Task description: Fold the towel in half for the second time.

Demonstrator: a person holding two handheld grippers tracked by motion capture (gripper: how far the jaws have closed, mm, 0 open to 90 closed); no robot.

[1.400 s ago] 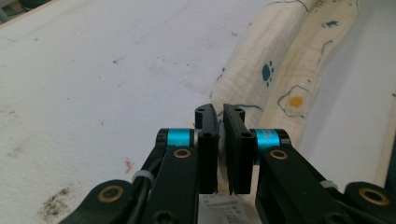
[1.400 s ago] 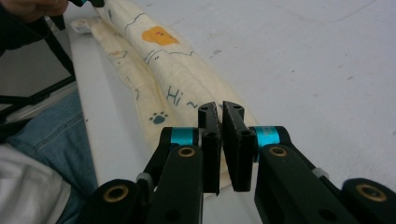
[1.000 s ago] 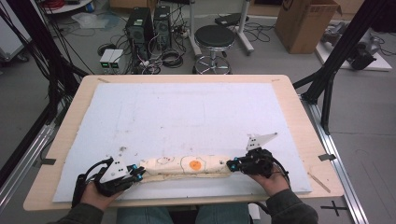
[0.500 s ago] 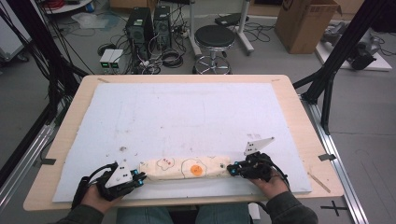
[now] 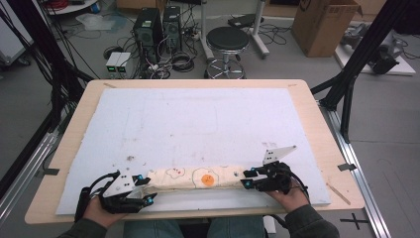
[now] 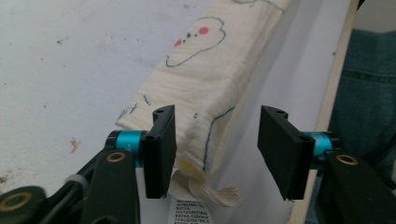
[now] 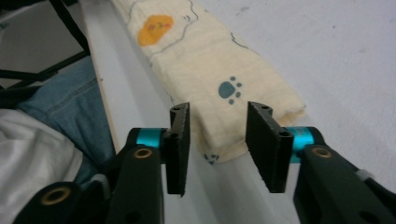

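A folded cream cloth (image 5: pixel 195 177), printed with an orange egg yolk and outlined figures, lies as a long narrow strip on the white foam board (image 5: pixel 198 119) close to the near edge of the wooden table (image 5: pixel 317 124). Its long axis runs from side to side across the person's front, roughly parallel to that edge. The left gripper (image 5: pixel 140 189) stands at the strip's left end and the right gripper (image 5: pixel 249 178) at its right end, so each hand is nearest to its own end and the strip spans the gap between them. In the left gripper view the jaws of the left gripper (image 6: pixel 217 147) have just been opening: they stand spread, with the end of the cloth (image 6: pixel 201 88) and its loose label tab between them, the left pad close against the fabric and the other well clear. In the right gripper view the right gripper (image 7: pixel 218 142) has likewise just been opening; its jaws straddle the rounded end of the cloth (image 7: pixel 210 60) near the blue paw print, with daylight showing at both pads. Judgement: both ends are released, the fold along the length appears set down, and any further fold would bring one end along the axis toward the other
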